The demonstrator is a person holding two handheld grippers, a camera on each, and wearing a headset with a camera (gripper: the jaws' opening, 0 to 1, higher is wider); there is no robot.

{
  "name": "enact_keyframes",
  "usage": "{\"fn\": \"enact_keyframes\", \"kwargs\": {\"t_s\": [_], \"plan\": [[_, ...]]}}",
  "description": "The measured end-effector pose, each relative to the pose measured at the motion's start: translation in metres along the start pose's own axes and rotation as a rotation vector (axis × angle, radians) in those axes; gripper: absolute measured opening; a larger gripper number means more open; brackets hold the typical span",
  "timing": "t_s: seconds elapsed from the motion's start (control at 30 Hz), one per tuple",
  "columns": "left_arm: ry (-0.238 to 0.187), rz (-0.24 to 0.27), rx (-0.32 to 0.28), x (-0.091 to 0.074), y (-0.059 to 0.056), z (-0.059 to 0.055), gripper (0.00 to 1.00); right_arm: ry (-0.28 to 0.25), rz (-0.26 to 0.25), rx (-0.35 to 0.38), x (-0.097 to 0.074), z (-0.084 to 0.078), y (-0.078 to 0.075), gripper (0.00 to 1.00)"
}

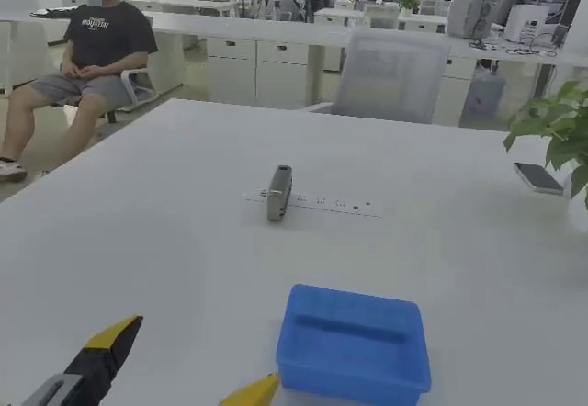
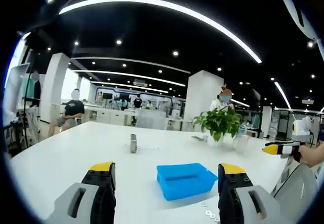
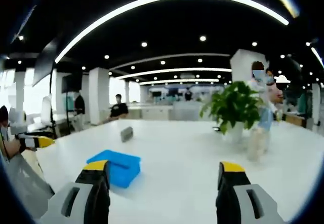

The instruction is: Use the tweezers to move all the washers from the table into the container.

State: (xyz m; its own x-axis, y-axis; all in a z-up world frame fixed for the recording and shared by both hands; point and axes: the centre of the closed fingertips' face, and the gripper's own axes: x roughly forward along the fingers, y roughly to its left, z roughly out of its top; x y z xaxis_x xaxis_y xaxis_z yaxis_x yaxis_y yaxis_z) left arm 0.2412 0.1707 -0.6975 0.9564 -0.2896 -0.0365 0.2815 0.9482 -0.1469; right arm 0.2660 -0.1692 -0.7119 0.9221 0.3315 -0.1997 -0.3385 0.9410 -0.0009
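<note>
Yellow-tipped fingers [image 2: 104, 169] of the left gripper [image 2: 167, 169] are nearest, wide apart, nothing between the pads. Washers [image 2: 209, 214]: a few small rings lying flat on the white table [image 2: 61, 168], just inside the right-hand finger near its base, on the near side of the container [image 2: 186, 179]. The container is a blue rectangular tub ahead of the fingers, between them and closer to the right-hand one; what's in it can't be made out. Right gripper [image 3: 164, 167]: fingers spread too, holding nothing, container ahead and just beyond its left-hand finger. A grey oblong object [image 1: 278, 192] is past the container, well ahead of both finger pairs, on a flat white strip [image 1: 335, 204]. A potted plant [image 3: 234, 107] stands ahead of the right gripper, near the line of its right-hand finger. A phone [image 1: 538, 178] lies far off to the right. A person [image 1: 92, 57] is seated beyond the table's far edge, left of the left gripper's fingers.
</note>
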Motion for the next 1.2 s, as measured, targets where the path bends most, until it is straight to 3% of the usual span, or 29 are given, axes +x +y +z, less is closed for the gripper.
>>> {"fn": "enact_keyframes", "kwargs": {"t_s": [0.13,0.47,0.73,0.9,1.2], "plan": [[0.010,-0.005,0.009,0.001,-0.002,-0.002,0.84,0.018,-0.014,-0.014,0.001,-0.004,-0.002,0.81],[0.058,-0.004,0.023,0.003,-0.005,-0.010,0.83,0.011,-0.024,-0.018,-0.001,-0.003,-0.003,0.79],[0.071,-0.010,0.028,0.003,-0.006,-0.012,0.83,0.006,-0.029,-0.016,-0.001,-0.002,-0.003,0.79],[0.088,-0.009,0.063,0.003,-0.007,-0.014,0.82,0.019,-0.028,-0.022,-0.001,-0.004,-0.002,0.79],[0.126,-0.010,0.033,0.002,-0.006,-0.020,0.77,0.031,-0.018,-0.031,-0.001,-0.005,0.000,0.78]]}}
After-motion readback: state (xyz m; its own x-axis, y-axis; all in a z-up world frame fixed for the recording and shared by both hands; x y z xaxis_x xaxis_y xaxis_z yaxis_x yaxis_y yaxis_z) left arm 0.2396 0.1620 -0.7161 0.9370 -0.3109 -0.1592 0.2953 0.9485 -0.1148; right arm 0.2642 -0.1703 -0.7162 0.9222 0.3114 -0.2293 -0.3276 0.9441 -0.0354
